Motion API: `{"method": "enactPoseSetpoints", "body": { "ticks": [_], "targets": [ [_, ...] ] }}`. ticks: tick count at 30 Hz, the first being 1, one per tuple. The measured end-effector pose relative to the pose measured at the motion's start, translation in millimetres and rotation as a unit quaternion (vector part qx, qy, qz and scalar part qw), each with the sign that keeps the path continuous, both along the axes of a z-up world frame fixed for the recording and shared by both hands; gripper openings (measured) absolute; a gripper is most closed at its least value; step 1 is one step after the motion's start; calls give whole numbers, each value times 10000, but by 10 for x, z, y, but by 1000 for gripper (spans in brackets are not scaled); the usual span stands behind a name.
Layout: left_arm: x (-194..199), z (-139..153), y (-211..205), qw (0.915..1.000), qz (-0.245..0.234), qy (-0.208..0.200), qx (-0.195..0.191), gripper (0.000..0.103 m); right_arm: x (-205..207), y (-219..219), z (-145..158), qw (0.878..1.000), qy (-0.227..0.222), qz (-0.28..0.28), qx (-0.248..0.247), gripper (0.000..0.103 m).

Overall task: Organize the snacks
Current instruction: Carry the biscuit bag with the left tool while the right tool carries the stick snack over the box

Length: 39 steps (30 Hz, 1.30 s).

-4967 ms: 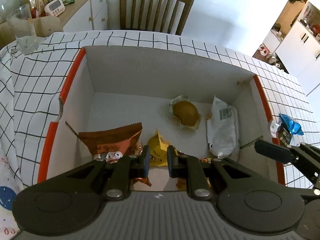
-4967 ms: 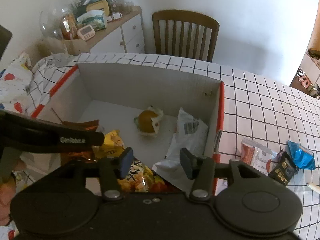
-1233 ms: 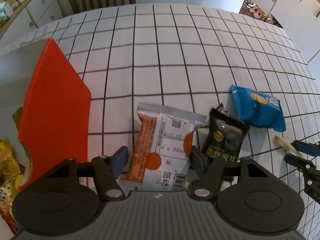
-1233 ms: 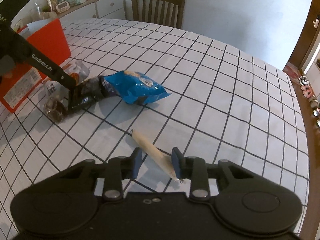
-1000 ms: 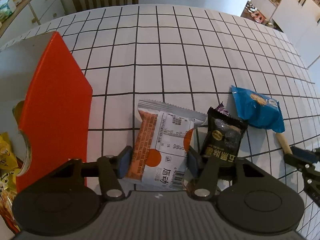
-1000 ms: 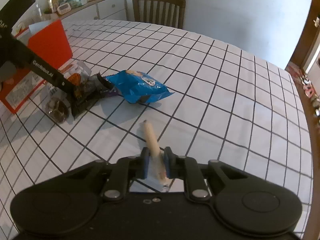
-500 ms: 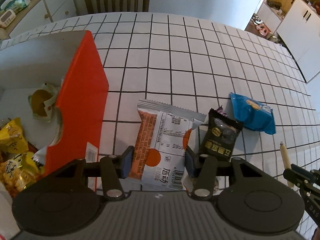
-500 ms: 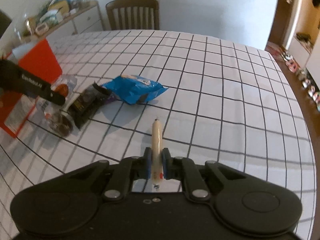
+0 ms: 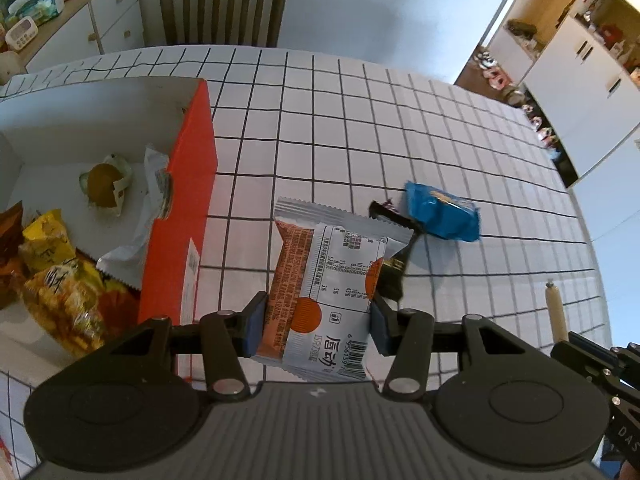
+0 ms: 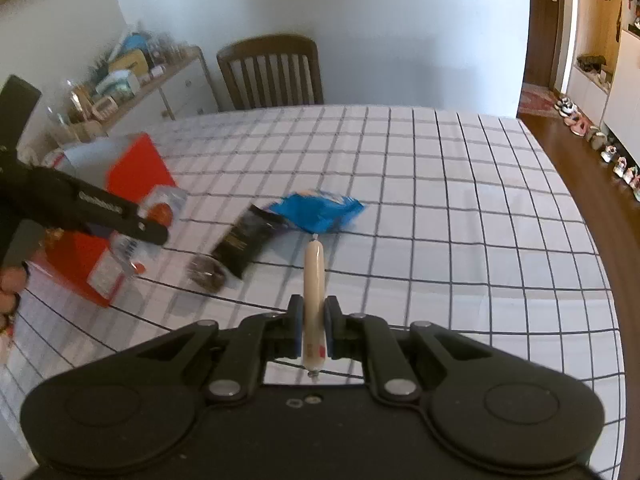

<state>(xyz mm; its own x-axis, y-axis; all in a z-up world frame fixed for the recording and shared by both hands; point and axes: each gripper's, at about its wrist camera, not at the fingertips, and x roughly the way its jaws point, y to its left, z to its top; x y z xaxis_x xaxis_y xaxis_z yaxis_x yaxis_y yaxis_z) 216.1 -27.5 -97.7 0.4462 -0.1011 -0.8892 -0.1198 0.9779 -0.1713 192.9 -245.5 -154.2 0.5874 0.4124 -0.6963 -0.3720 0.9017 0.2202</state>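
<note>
L claw [image 9: 318,326] grips orange-white packet [image 9: 328,280] beside box rim [image 9: 192,184]; R claw [image 10: 313,332] clamps sausage stick [image 10: 313,280] over bare tablecloth [image 10: 460,220].

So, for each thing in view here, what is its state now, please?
Left hand-held gripper: shut on the orange-and-white packet, lifted off the table.
Right hand-held gripper: shut on the sausage stick, lifted.
Red box: open, snacks inside.
Blue packet: lying on the tablecloth.
Black packet: lying beside the blue packet.
</note>
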Motion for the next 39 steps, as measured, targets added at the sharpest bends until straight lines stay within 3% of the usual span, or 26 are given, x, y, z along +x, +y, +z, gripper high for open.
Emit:
{"method": "enactPoseSetpoints", "body": {
  "ticks": [10, 21, 39],
  "targets": [
    [-369, 382, 170, 9995, -85, -221, -195, 51, -338, 327, 438, 9995, -193, 126, 217, 9],
    [-639, 672, 712, 9990, -9, -375, -235, 51, -520, 967, 759, 9981, -370, 325, 373, 9],
    [-599, 730, 1911, 9981, 398, -461, 7, 51, -346, 2232, 902, 9968, -430, 508, 442, 9]
  ]
}}
